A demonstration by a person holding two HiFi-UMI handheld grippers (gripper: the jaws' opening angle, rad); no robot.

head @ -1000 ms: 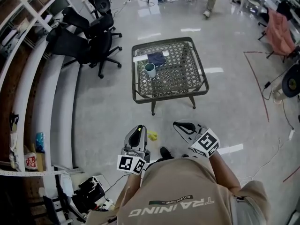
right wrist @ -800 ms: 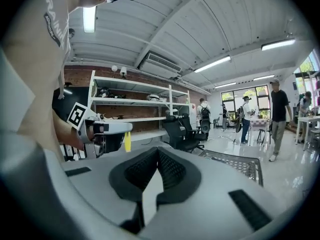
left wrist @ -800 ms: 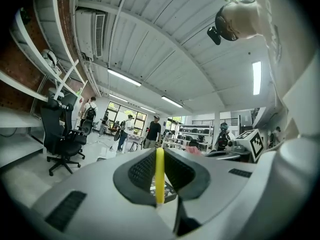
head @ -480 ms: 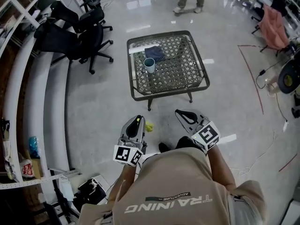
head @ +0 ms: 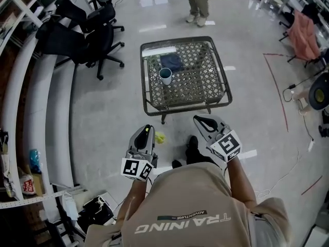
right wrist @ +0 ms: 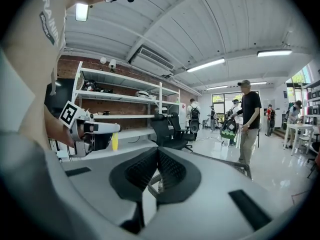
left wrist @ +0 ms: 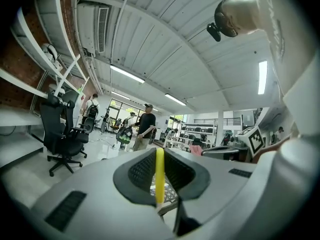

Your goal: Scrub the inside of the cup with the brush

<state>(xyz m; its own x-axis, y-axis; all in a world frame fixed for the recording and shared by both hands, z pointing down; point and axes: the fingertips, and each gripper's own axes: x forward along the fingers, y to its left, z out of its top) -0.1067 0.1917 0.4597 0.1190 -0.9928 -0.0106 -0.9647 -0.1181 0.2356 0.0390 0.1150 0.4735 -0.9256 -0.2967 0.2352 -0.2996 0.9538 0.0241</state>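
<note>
A pale cup [head: 165,76] with a dark rim stands upright near the left edge of a low wicker-and-glass table [head: 149,99], beside a folded blue cloth [head: 171,62]. Both grippers are held out level in front of me, well short of the table. My left gripper [head: 148,130] is shut on a thin yellow brush handle [left wrist: 159,174], and the brush's yellow end [head: 160,137] sticks out beyond the jaws. My right gripper [head: 198,120] is shut with nothing between its jaws [right wrist: 158,156]. In the right gripper view the left gripper [right wrist: 95,129] shows with the yellow brush [right wrist: 114,142].
Black office chairs [head: 85,35] stand left of the table, with long white shelving [head: 31,112] along the left wall. A person [head: 199,1] stands just beyond the table. A chair draped in pink [head: 304,35] and floor cables [head: 303,102] are at the right.
I have stepped toward the table, both grippers carried along, with one foot now showing between them. The person beyond the table has walked closer to it.
</note>
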